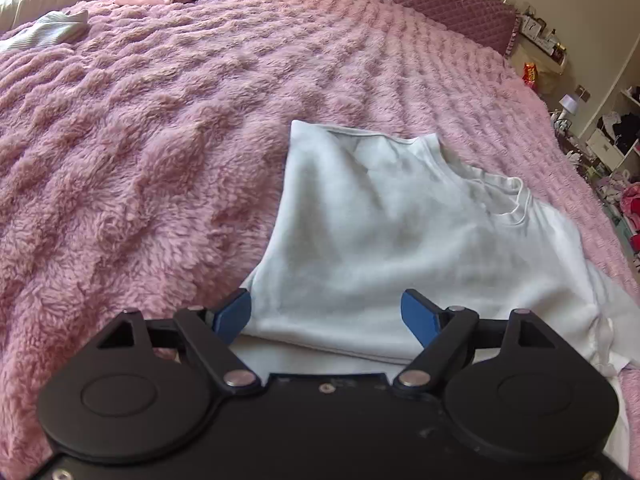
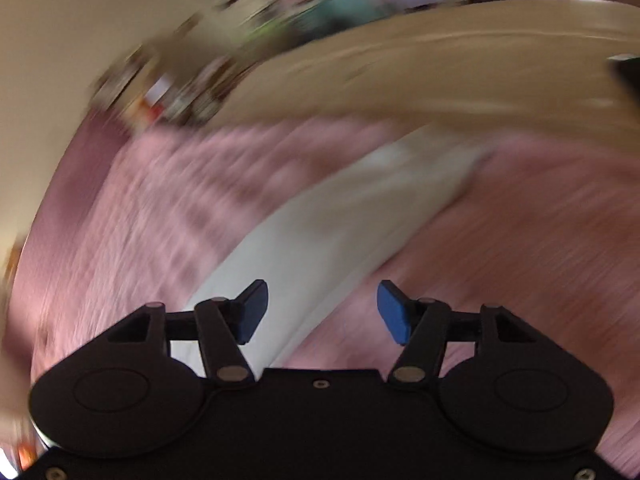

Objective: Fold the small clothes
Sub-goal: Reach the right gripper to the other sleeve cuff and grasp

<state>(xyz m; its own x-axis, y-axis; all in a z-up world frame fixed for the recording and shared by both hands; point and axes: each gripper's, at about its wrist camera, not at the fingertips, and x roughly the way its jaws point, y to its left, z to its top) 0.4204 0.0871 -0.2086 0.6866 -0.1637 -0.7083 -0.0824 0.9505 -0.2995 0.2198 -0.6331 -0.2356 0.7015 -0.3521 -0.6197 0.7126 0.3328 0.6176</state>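
White shirt (image 1: pixel 380 232) lies partly folded on my pink fleece blanket (image 1: pixel 140 160), on the bed. My left gripper (image 1: pixel 326 316) hangs wide open over its near edge, gripping nothing. My right gripper (image 2: pixel 322 312), blurred, is open and empty.

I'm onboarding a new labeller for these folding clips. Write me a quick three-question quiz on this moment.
1. True or false: the left gripper is clamped on the white sweatshirt.
2. The sweatshirt lies on: A) a bare wooden floor, B) a fluffy pink blanket, C) a glass table.
3. Fill in: in the right wrist view the whole background is ____, while the right gripper looks sharp.

Key:
1. False; its blue pads stand apart, with the cloth only lying below them.
2. B.
3. Blurred.
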